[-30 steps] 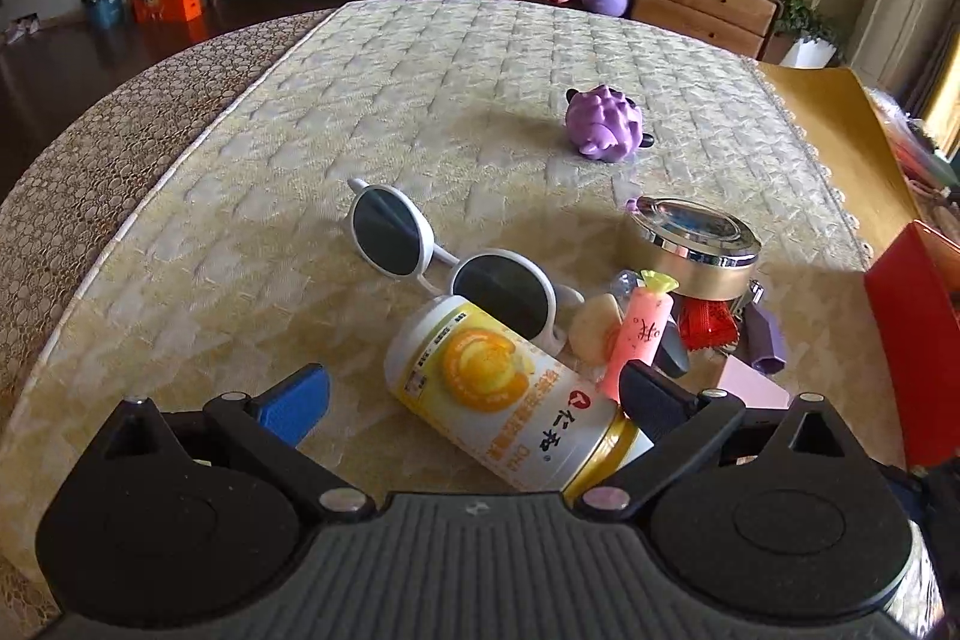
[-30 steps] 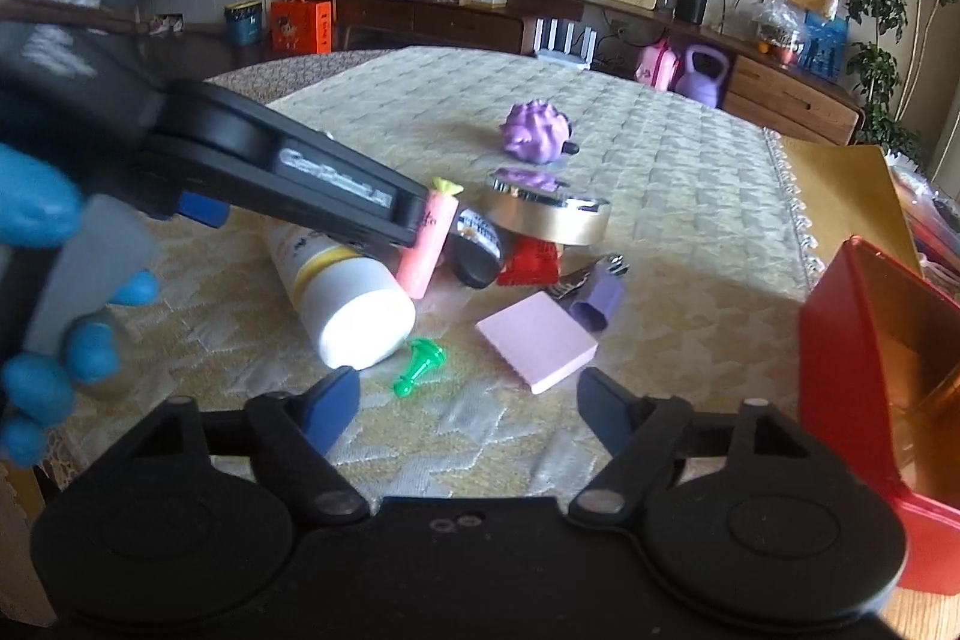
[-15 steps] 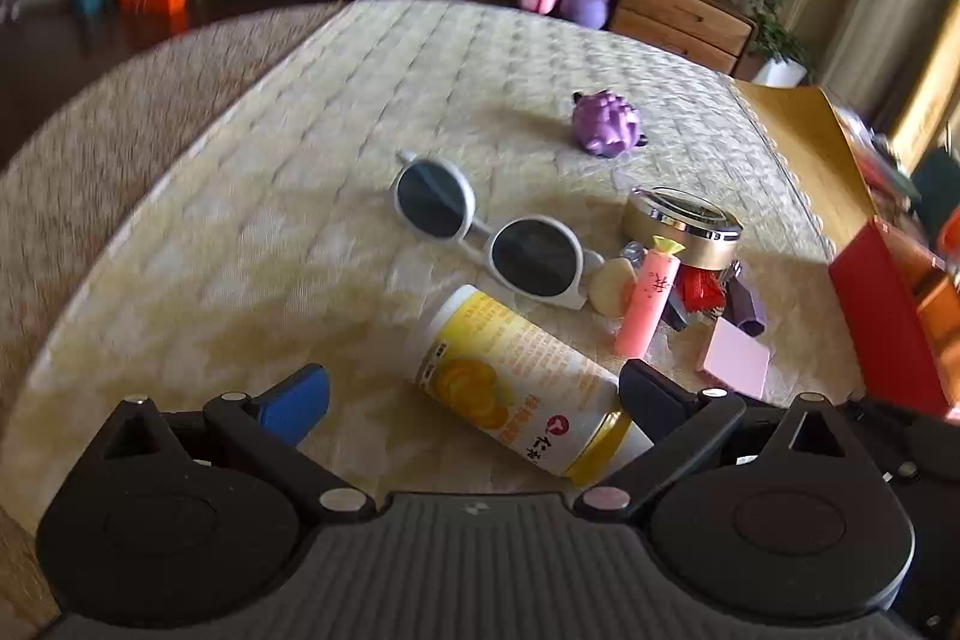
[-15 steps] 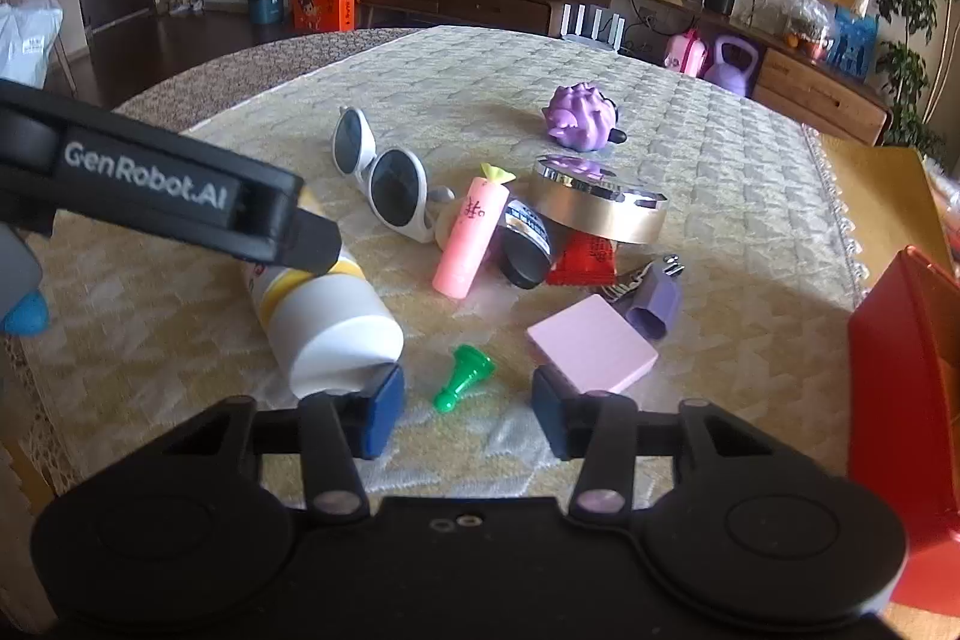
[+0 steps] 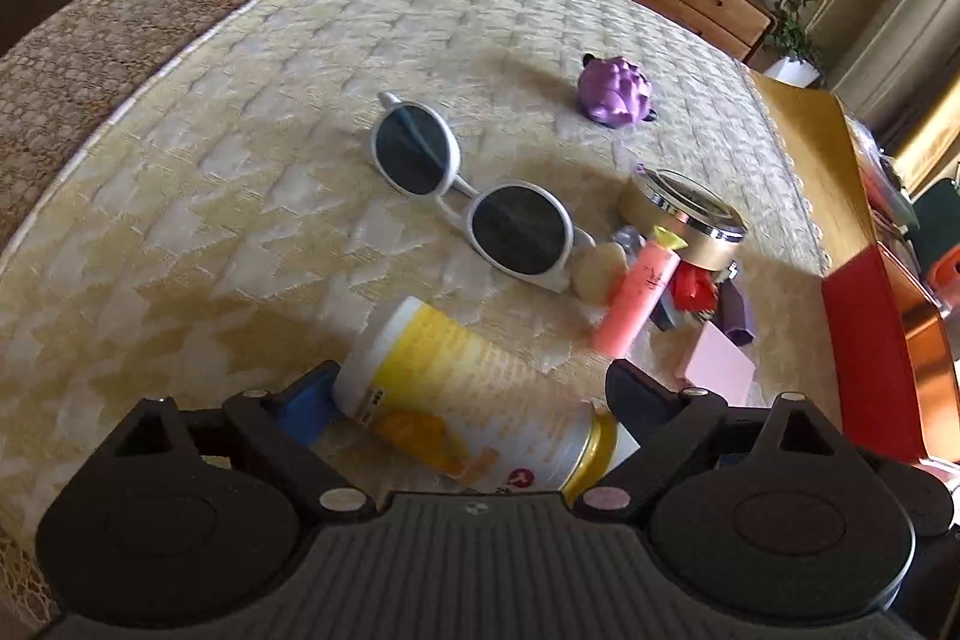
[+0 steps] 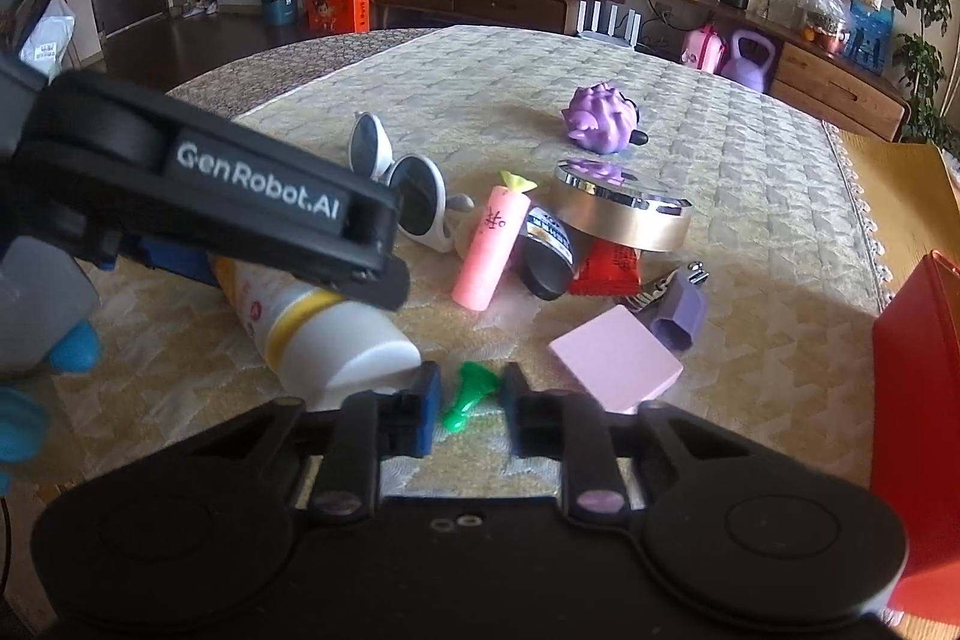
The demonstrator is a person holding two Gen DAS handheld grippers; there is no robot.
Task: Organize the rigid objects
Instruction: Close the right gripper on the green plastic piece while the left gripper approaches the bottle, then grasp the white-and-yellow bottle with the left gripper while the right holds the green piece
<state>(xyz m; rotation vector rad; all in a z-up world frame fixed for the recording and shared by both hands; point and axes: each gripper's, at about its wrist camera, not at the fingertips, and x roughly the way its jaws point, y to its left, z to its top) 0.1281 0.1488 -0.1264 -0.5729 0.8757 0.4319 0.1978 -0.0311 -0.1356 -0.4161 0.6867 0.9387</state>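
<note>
A yellow-and-white bottle point(image 5: 474, 388) lies on its side between the fingers of my left gripper point(image 5: 474, 394), which is open around it; the pads look close to its sides. The bottle's white cap end shows in the right wrist view point(image 6: 354, 352). My right gripper point(image 6: 468, 400) has its jaws narrowed around a small green piece point(image 6: 468, 394) on the cloth; a small gap shows on each side. The left gripper's arm point(image 6: 240, 196) crosses the right wrist view.
White sunglasses point(image 5: 468, 202), a pink tube point(image 6: 489, 250), a gold round tin point(image 6: 624, 214), a purple toy point(image 6: 600, 118), a pink square block point(image 6: 618, 364), a purple piece point(image 6: 681, 313) and a red packet point(image 6: 609, 268) lie on the tablecloth. A red box point(image 6: 918, 400) stands right.
My left gripper has moved forward so its fingers now flank the bottle. My right gripper has narrowed from wide open to nearly shut around the green piece.
</note>
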